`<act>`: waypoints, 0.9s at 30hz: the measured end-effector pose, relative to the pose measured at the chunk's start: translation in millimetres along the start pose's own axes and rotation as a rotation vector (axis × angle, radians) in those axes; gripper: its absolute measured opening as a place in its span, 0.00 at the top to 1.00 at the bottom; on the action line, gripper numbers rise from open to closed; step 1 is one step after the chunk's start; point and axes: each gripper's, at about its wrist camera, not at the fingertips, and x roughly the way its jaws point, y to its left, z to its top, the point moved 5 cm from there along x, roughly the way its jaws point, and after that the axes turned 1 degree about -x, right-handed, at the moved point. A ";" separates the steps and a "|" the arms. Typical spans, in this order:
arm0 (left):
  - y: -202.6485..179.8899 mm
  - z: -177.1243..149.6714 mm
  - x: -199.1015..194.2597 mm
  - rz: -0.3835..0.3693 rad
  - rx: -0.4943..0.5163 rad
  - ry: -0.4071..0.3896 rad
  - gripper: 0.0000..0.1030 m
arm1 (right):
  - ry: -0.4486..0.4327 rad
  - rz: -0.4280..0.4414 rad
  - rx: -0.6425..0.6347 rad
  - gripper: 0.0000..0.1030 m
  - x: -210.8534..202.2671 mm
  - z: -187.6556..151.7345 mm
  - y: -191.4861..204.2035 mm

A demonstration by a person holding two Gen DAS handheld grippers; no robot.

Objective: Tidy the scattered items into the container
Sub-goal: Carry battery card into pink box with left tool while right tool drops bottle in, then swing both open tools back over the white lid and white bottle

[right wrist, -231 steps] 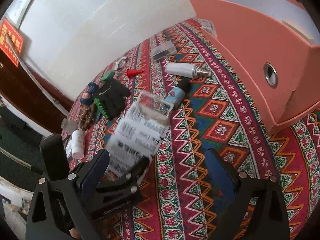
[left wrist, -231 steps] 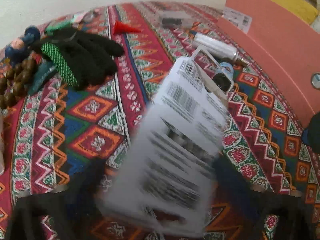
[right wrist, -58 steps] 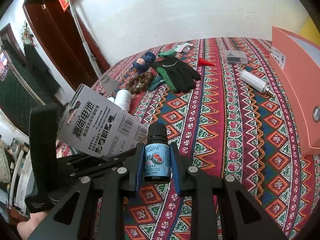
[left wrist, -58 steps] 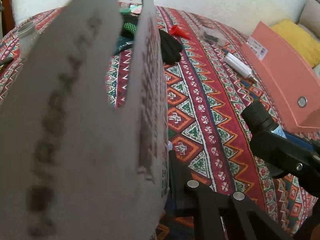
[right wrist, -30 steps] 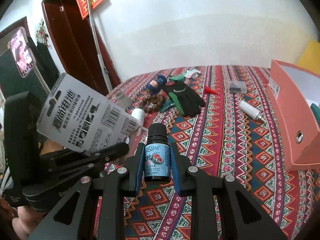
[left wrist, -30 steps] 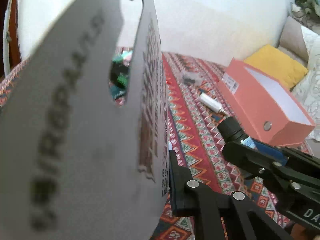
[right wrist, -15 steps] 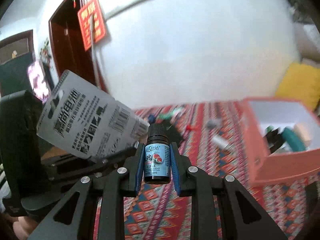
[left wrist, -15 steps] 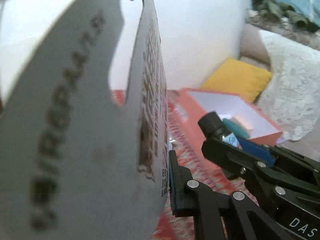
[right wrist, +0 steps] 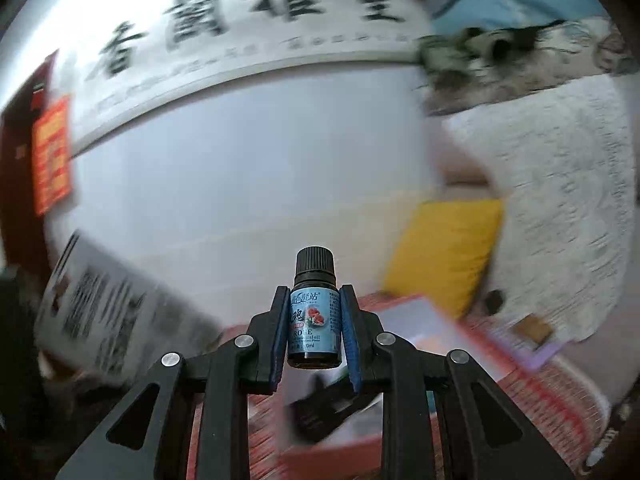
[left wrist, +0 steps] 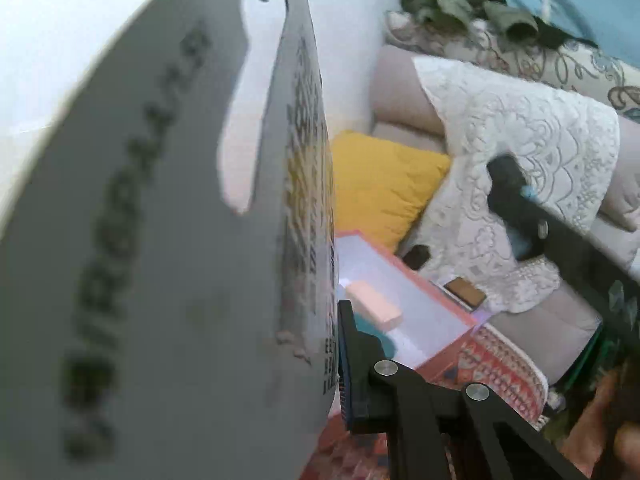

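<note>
Right gripper [right wrist: 314,334]: blue-padded jaws clamped on a small bottle [right wrist: 313,326], gripped across the labelled body, black screw cap standing clear above the pads, bottle upright. Label reads ROSE; likely an oil bottle, glass by the look, so light, rigid, smooth-sided and breakable. The mid-body hold looks right: the cap is narrower and could turn, and the pads bear on the paper label, which should give more friction than bare glass. Best released low, not dropped.

Left gripper [left wrist: 336,356]: only one finger shows, pressed against the lower edge of a grey blister card [left wrist: 160,260]; the other finger is hidden behind the card, but the card stands held, so I judge the jaws shut on it. Card is printed, with a hang-slot at top; thin, light, stiff enough to stand, likely to flex or swing. It fills most of the left view.

Beyond: orange box [left wrist: 436,302] open, white inside, with a pale block and something teal in it. It sits on patterned cloth [left wrist: 496,364], below and ahead of both grippers. Yellow cushion [left wrist: 376,184] and lace-covered sofa behind. Right view is blurred
</note>
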 end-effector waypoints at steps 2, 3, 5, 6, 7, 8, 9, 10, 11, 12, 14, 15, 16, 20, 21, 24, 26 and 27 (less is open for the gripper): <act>-10.9 3.3 33.7 -0.007 0.015 0.044 0.88 | 0.035 -0.032 0.048 0.75 28.7 7.7 -34.2; -14.9 2.8 48.7 -0.005 0.025 0.066 0.87 | 0.052 -0.030 0.072 0.75 38.6 6.4 -44.7; -20.3 -0.5 80.2 0.020 0.046 0.110 0.85 | 0.115 -0.022 0.135 0.75 66.1 -7.3 -70.1; -23.8 -2.5 91.9 0.028 0.055 0.131 0.76 | 0.182 -0.014 0.156 0.75 85.7 -20.6 -81.4; -25.7 -3.7 103.9 0.036 0.060 0.154 0.52 | 0.244 -0.011 0.135 0.75 101.9 -31.8 -85.4; -26.2 -4.3 113.2 0.047 0.062 0.174 0.38 | 0.305 -0.009 0.112 0.74 117.9 -42.9 -89.3; -27.3 -6.7 120.6 0.077 0.075 0.191 0.35 | 0.367 -0.007 0.090 0.72 133.7 -53.9 -93.2; -27.5 -8.9 127.0 0.098 0.091 0.202 0.34 | 0.362 -0.009 0.097 0.57 132.9 -54.0 -94.2; -27.9 -8.3 131.4 0.096 0.093 0.205 0.34 | 0.355 -0.011 0.105 0.39 131.6 -53.7 -95.2; -26.2 -6.8 132.3 0.084 0.079 0.204 0.31 | 0.347 -0.013 0.113 0.12 130.3 -53.5 -96.1; -19.0 -1.3 129.4 0.078 0.046 0.187 0.27 | 0.333 -0.018 0.128 0.10 127.6 -52.9 -98.0; -15.5 1.8 127.7 0.079 0.031 0.177 0.27 | 0.325 -0.020 0.136 0.10 126.3 -52.6 -99.0; -11.7 4.5 123.3 0.081 0.015 0.168 0.26 | 0.318 -0.022 0.144 0.10 125.0 -52.4 -100.0; 13.4 9.8 80.0 0.104 -0.045 0.129 0.24 | 0.290 -0.015 0.170 0.10 118.2 -48.4 -98.1; 21.9 9.0 67.0 0.120 -0.053 0.117 0.23 | 0.282 0.001 0.167 0.10 117.8 -43.9 -92.4; 51.0 1.2 27.1 0.175 -0.073 0.085 0.21 | 0.250 0.051 0.127 0.10 105.2 -32.4 -57.9; 72.1 -7.2 1.7 0.215 -0.085 0.073 0.19 | 0.232 0.095 0.096 0.09 95.8 -25.9 -28.3; 82.7 -11.6 -10.7 0.237 -0.090 0.068 0.18 | 0.229 0.120 0.080 0.09 92.2 -24.6 -12.2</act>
